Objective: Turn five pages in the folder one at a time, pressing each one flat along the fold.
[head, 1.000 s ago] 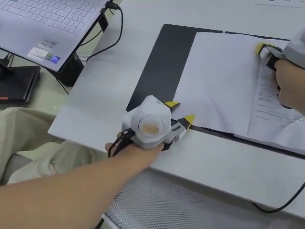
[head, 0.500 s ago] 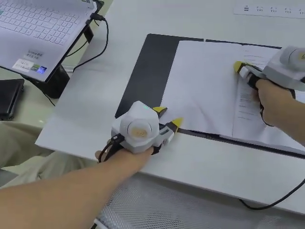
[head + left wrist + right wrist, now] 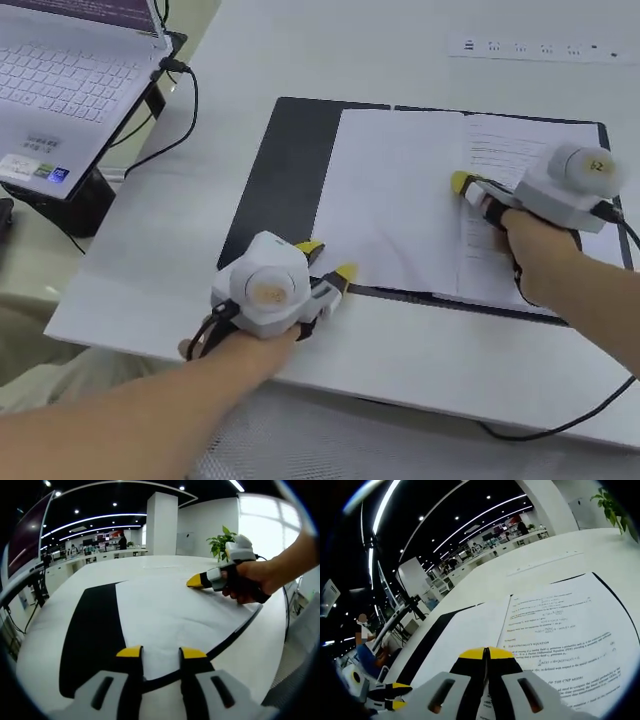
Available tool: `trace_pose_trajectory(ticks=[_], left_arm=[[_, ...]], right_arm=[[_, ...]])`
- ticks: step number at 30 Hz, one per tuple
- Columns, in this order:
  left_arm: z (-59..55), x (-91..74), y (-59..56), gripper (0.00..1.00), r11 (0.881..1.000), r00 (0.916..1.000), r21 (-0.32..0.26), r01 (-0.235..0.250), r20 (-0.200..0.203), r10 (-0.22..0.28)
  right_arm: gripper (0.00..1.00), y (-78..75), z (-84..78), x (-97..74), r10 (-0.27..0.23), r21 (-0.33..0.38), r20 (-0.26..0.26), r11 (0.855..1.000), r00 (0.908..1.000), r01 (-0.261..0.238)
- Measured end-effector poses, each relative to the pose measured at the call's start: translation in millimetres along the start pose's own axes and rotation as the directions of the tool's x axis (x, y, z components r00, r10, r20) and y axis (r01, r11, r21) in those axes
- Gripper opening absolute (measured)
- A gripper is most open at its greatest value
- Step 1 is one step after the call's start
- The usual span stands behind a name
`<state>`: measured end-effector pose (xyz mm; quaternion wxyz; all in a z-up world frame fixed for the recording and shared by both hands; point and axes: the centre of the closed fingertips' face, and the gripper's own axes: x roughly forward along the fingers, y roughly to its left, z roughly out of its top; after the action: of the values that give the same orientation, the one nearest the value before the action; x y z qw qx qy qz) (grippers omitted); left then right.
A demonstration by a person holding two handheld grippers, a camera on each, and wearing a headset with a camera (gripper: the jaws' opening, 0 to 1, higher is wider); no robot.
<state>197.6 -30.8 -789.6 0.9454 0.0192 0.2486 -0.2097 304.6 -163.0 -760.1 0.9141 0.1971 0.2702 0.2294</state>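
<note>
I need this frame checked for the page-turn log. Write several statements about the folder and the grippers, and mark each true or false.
1. The left gripper has its fingers apart at the near edge of the folder. True.
2. The right gripper has its fingers spread wide. False: they are shut together, with the tip at the fold between the blank page and the printed page.
3. The folder lies open, with its black inside cover showing to the left of the blank page. True.
4. The laptop rests on top of the folder. False: it stands apart from the folder, off to its left.
</note>
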Motion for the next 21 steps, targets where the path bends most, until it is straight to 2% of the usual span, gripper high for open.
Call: trace_pose_trajectory(ticks=[21], left_arm=[[1.0,-2.3,0.0,0.27,1.0,1.0,-0.008,-0.002,0.002,0.002]], right_arm=[[0.0,18.3,-43.4,-40.6,0.041,-0.012,-0.051,0.999,0.9979,-0.041]])
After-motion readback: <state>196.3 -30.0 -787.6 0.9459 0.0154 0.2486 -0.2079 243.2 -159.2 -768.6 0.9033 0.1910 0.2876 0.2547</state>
